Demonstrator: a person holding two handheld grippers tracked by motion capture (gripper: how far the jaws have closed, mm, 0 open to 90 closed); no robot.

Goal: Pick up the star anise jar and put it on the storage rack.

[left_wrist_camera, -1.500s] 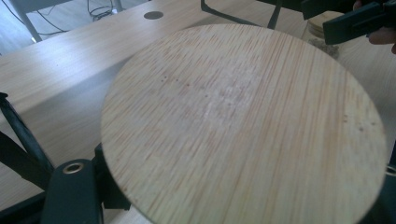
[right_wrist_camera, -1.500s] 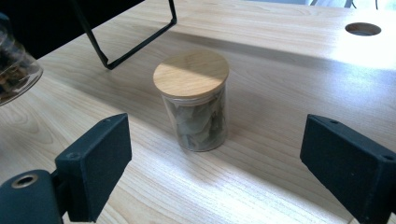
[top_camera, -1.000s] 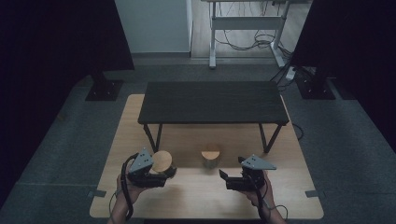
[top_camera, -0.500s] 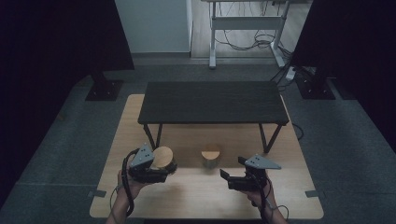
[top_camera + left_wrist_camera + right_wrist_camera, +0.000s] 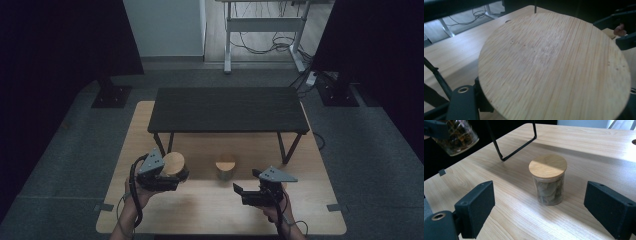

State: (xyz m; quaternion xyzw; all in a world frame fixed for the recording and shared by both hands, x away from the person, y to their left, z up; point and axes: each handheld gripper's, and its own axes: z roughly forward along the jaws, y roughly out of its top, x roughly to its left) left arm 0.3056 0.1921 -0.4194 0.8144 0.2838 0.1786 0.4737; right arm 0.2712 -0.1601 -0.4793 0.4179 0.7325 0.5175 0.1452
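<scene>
Lifted slightly and tipped since a second ago: jar in the left gripper (image 5: 176, 169), its round bamboo lid (image 5: 554, 67) now turned more toward the person. Clamped on that jar between the left gripper's (image 5: 165, 172) jaws, above the near left part of the wooden tabletop (image 5: 210, 210). Seen from the left gripper view as a broad disc of striped pale wood, tilted, with black jaw parts at the lower left corner. Glimpsed in the right gripper view at the upper left corner as clear glass with dark dried contents (image 5: 456, 136), held off the table.

Standing upright on the tabletop near its middle: second jar (image 5: 548, 180), clear glass with a bamboo lid and pale dried leaves inside. Placed between the two grippers in the high view (image 5: 225, 166), just in front of the low black shelf (image 5: 227, 110), close to one of its thin metal legs (image 5: 511, 142).

Held apart, with nothing between the jaws: right gripper (image 5: 245, 194), level above the near right part of the table, aimed at the standing jar and well short of it. Unmoved since a second ago. Grey three-cornered plate on top, person's hand wrapped around its body from below.

Around the table: grey carpet floor (image 5: 65, 160), dark curtains at both sides, black stand feet on the floor, a white wall panel and a metal desk frame with loose cables at the back.
</scene>
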